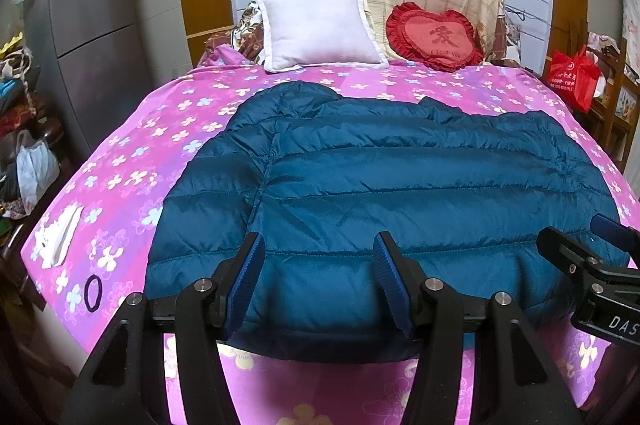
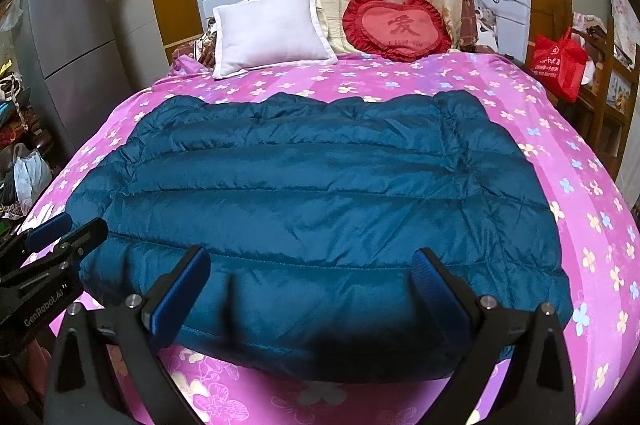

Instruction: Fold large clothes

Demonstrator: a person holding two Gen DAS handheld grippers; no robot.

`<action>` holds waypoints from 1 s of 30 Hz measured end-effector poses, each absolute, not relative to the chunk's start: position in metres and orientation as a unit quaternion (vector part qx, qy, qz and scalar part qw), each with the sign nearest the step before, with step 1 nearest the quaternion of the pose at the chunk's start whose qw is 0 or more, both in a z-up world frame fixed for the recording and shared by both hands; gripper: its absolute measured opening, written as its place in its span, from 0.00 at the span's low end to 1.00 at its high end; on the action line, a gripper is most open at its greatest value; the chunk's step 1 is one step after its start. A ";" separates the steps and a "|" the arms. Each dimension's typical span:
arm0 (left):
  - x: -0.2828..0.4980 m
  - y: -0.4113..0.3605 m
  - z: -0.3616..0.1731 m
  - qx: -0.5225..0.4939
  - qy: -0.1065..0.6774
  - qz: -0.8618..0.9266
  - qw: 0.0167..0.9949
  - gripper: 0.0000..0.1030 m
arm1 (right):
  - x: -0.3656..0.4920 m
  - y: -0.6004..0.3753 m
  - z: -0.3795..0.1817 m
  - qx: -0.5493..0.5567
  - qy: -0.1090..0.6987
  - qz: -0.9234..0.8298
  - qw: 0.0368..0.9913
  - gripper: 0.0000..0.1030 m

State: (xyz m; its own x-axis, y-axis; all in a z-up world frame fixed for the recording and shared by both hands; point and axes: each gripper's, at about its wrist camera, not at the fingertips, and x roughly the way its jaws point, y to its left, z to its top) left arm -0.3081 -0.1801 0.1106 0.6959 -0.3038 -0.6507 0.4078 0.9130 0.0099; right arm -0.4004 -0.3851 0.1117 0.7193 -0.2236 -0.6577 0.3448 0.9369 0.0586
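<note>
A teal quilted down jacket [image 1: 400,185] lies folded flat on the pink flowered bed sheet [image 1: 160,129], its near hem toward me; it also shows in the right wrist view [image 2: 312,193]. My left gripper [image 1: 318,245] is open, hovering over the jacket's near hem with nothing between its blue pads. My right gripper [image 2: 310,261] is open over the near hem further right, also empty. The right gripper shows at the right edge of the left wrist view [image 1: 588,253], and the left gripper at the left edge of the right wrist view [image 2: 60,237].
A white pillow [image 1: 320,29] and a red heart cushion [image 1: 436,35] lean at the head of the bed. A black hair tie [image 1: 93,293] and a white item [image 1: 60,235] lie on the sheet at left. A grey fridge [image 1: 88,25] stands left, a red bag [image 1: 574,75] right.
</note>
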 end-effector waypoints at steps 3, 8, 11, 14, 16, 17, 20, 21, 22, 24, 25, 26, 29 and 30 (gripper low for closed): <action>-0.308 -0.180 0.110 0.079 0.339 -0.194 0.917 0.36 | -0.400 -0.385 0.111 0.088 0.342 -0.154 0.923 0.99; -0.308 -0.181 0.109 0.080 0.340 -0.194 0.917 0.36 | -0.399 -0.385 0.111 0.089 0.344 -0.152 0.922 0.99; -0.308 -0.181 0.109 0.080 0.339 -0.194 0.917 0.36 | -0.399 -0.386 0.111 0.089 0.345 -0.152 0.922 0.99; -0.308 -0.182 0.108 0.081 0.340 -0.194 0.917 0.36 | -0.398 -0.387 0.110 0.091 0.346 -0.152 0.922 0.99; -0.307 -0.182 0.108 0.081 0.340 -0.194 0.917 0.36 | -0.397 -0.388 0.109 0.091 0.346 -0.152 0.921 0.99; -0.307 -0.182 0.108 0.081 0.340 -0.194 0.917 0.36 | -0.397 -0.388 0.109 0.092 0.347 -0.152 0.921 0.99; -0.307 -0.182 0.108 0.080 0.340 -0.194 0.917 0.36 | -0.397 -0.388 0.108 0.091 0.347 -0.151 0.921 0.99; -0.307 -0.182 0.108 0.080 0.340 -0.194 0.917 0.36 | -0.397 -0.388 0.108 0.092 0.347 -0.151 0.921 0.99; -0.307 -0.182 0.107 0.080 0.340 -0.194 0.917 0.36 | -0.397 -0.388 0.108 0.091 0.347 -0.151 0.921 0.99; -0.307 -0.182 0.107 0.080 0.341 -0.195 0.916 0.36 | -0.396 -0.388 0.108 0.091 0.348 -0.151 0.921 0.99; -0.306 -0.183 0.107 0.081 0.341 -0.195 0.916 0.36 | -0.396 -0.388 0.107 0.091 0.348 -0.151 0.921 0.99; -0.306 -0.183 0.106 0.081 0.342 -0.195 0.916 0.36 | -0.396 -0.388 0.108 0.091 0.348 -0.151 0.921 0.99; -0.305 -0.184 0.104 0.081 0.342 -0.197 0.915 0.36 | -0.395 -0.388 0.106 0.091 0.349 -0.151 0.921 0.99; -0.305 -0.185 0.104 0.081 0.342 -0.198 0.915 0.36 | -0.394 -0.388 0.106 0.091 0.350 -0.151 0.920 0.99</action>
